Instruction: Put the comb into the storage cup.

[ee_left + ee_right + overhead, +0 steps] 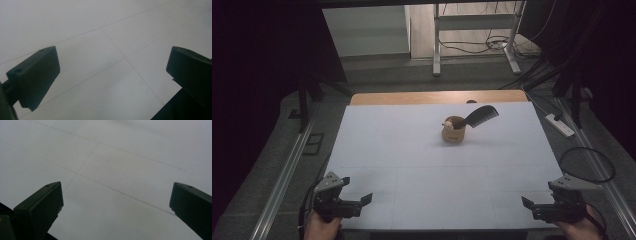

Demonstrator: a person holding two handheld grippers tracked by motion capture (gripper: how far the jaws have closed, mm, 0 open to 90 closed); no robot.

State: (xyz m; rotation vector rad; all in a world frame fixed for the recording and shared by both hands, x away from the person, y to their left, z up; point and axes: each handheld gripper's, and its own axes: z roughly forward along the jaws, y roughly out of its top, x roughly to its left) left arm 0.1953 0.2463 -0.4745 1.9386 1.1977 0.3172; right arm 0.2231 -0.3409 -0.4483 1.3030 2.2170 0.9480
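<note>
Right of the frame's centre on the white surface [387, 165] stood a small wooden cup [453, 131] with a black comb [481, 115] leaning out, light, stiff, probably best pinched along its spine, while the left tongs [366, 199] and right tongs [527, 203] waited apart, empty, at the bottom corners.

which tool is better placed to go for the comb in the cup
Right, narrowly. The black comb leans out of the brown cup toward the right side, nearer the open right tool than the open left tool.
</note>
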